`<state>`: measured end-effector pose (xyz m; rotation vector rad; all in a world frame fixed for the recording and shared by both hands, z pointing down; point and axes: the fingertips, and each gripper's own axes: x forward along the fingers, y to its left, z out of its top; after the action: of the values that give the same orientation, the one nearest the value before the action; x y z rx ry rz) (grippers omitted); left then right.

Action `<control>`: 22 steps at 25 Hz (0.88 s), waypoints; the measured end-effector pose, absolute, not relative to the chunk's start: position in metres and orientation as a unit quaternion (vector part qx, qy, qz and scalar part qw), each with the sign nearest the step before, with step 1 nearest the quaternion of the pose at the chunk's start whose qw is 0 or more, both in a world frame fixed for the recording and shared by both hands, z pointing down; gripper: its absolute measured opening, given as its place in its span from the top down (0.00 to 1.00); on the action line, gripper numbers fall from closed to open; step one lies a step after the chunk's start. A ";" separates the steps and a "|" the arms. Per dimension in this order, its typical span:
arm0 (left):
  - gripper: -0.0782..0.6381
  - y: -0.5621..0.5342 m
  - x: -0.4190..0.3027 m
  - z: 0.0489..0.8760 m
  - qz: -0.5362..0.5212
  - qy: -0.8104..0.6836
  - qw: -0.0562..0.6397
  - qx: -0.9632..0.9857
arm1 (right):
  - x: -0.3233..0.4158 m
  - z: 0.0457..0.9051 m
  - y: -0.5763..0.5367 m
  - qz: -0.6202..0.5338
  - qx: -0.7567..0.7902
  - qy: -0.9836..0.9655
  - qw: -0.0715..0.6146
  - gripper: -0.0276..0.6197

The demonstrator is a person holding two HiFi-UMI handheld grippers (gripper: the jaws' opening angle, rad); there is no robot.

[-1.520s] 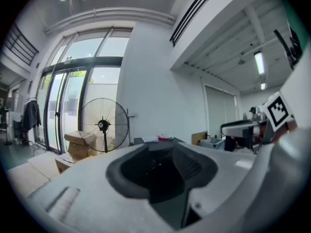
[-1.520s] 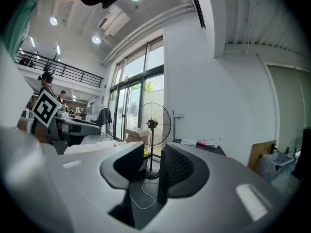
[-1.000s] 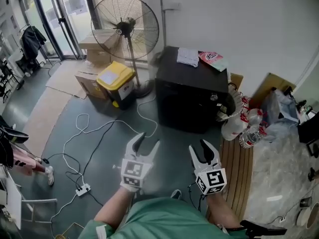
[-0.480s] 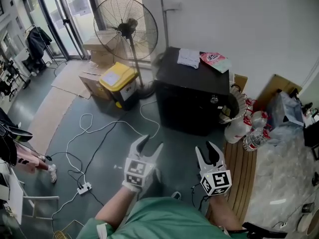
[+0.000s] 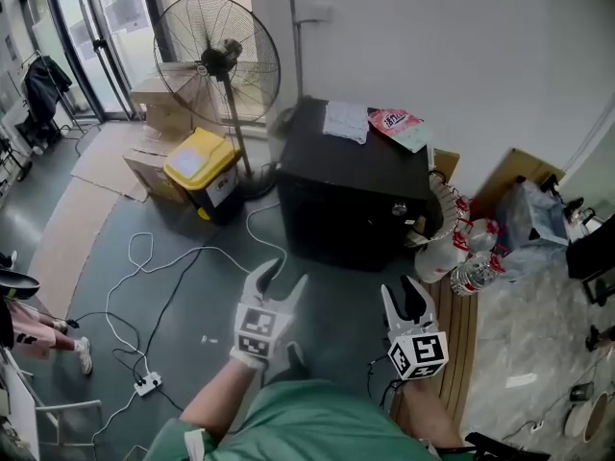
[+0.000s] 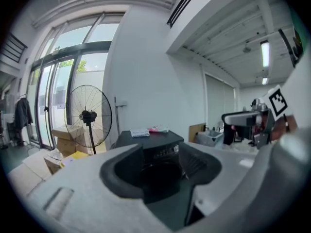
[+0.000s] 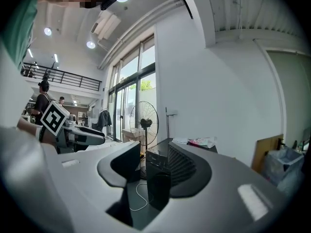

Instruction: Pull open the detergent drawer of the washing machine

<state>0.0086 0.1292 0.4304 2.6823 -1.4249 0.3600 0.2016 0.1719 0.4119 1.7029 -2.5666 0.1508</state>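
The black washing machine (image 5: 351,195) stands against the white wall, a white cloth (image 5: 344,121) and a pink packet (image 5: 396,123) on its top. A knob (image 5: 399,209) shows on its front; the detergent drawer cannot be made out. My left gripper (image 5: 281,277) hovers over the floor short of the machine, open and empty. My right gripper (image 5: 405,292) hangs beside it, also open and empty. Between the left gripper's (image 6: 160,166) jaws I see the machine (image 6: 153,144) ahead. The right gripper (image 7: 153,171) frames the machine's corner (image 7: 158,174).
A standing fan (image 5: 216,60), a yellow-lidded bin (image 5: 197,166) and cardboard boxes (image 5: 159,104) stand left of the machine. Cables and a power strip (image 5: 144,384) lie on the floor. Water bottles (image 5: 469,262), bags and wooden boards (image 5: 463,329) crowd the right.
Both grippers have travelled forward towards the washing machine, still open. The machine now sits lower and further left in the head view.
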 end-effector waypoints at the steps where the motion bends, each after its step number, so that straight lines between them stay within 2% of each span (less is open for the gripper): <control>1: 0.57 0.117 0.004 0.432 0.116 -0.464 0.044 0.877 | 0.198 0.412 0.162 0.049 0.555 -0.830 0.031 0.70; 11: 0.57 0.024 -0.063 0.457 0.102 -0.459 0.076 0.879 | 0.139 0.420 0.074 0.050 0.563 -0.822 0.064 0.70; 22: 0.57 -0.017 -0.107 0.467 0.066 -0.471 0.107 0.873 | 0.100 0.427 0.022 0.052 0.546 -0.830 0.096 0.70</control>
<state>-0.1071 -0.0171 0.4666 2.5714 -1.3868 0.1934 0.0997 0.0217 0.4271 1.6197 -2.4609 0.1549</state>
